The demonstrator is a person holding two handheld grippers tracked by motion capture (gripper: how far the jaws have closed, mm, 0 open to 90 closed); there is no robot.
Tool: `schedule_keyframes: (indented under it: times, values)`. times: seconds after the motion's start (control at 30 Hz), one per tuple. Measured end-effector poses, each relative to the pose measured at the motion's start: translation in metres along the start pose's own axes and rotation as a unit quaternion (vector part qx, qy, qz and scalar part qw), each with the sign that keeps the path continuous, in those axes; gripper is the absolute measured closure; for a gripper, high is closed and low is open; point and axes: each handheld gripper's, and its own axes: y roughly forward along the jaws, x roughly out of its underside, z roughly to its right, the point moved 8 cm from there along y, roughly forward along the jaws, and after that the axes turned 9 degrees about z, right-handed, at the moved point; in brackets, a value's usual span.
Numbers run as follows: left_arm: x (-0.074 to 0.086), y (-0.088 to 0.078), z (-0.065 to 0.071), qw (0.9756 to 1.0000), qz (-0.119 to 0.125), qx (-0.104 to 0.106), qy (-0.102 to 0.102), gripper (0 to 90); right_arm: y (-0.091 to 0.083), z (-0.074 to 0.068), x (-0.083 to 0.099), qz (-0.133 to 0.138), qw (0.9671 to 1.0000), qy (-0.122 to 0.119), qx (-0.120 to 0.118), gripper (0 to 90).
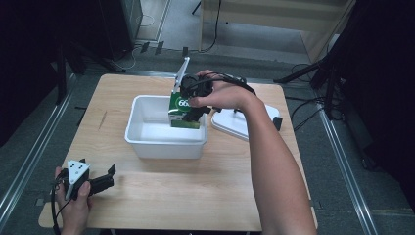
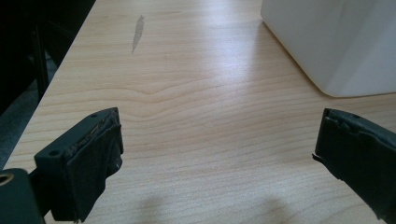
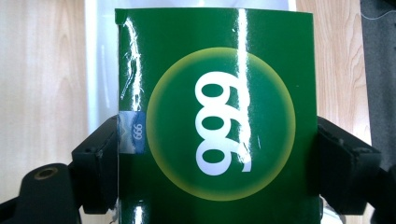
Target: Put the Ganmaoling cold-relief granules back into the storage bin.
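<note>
Looks like the drop-off step: right gripper [image 1: 195, 111] has its jaws pinching the glossy green "999" cardboard box [image 1: 182, 111] over the white plastic bin's [image 1: 147, 142] far right corner, left gripper [image 1: 100, 180] idling spread near the bin, so next it probably lowers and lets go.

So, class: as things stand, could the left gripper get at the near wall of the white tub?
Probably yes. The left gripper rests open on the table, with bare wood between it and the white tub; the right gripper holds the green box farther back.
</note>
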Motion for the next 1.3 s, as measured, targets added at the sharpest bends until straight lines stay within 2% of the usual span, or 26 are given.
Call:
schedule_keyframes:
  times: [0.13, 0.33, 0.53, 0.63, 1.03, 1.3]
  values:
    - [0.000, -0.001, 0.000, 1.0000, -0.004, 0.002, -0.002, 1.6, 0.012, 0.003, 0.002, -0.008, 0.9996, -0.018, 0.019, 16.0]
    - [0.000, 0.000, 0.000, 1.0000, -0.003, 0.002, -0.001, 1.6, 0.030, 0.005, 0.008, -0.010, 0.9994, -0.018, 0.028, 15.9]
    - [0.000, 0.000, 0.000, 1.0000, -0.002, 0.002, -0.002, 1.6, 0.045, 0.005, 0.016, -0.017, 0.9994, -0.022, 0.021, 15.6]
    - [0.000, 0.000, 0.000, 1.0000, -0.002, 0.002, -0.001, 1.6, 0.051, 0.006, 0.019, -0.017, 0.9992, -0.019, 0.029, 15.6]
    - [0.000, 0.000, 0.000, 1.0000, -0.003, 0.003, -0.001, 1.6, 0.076, 0.006, 0.035, -0.033, 0.9990, -0.005, 0.029, 15.4]
    - [0.000, 0.000, 0.000, 1.0000, -0.003, 0.003, 0.000, 1.6, 0.087, 0.003, 0.038, -0.051, 0.9982, -0.014, 0.029, 15.2]
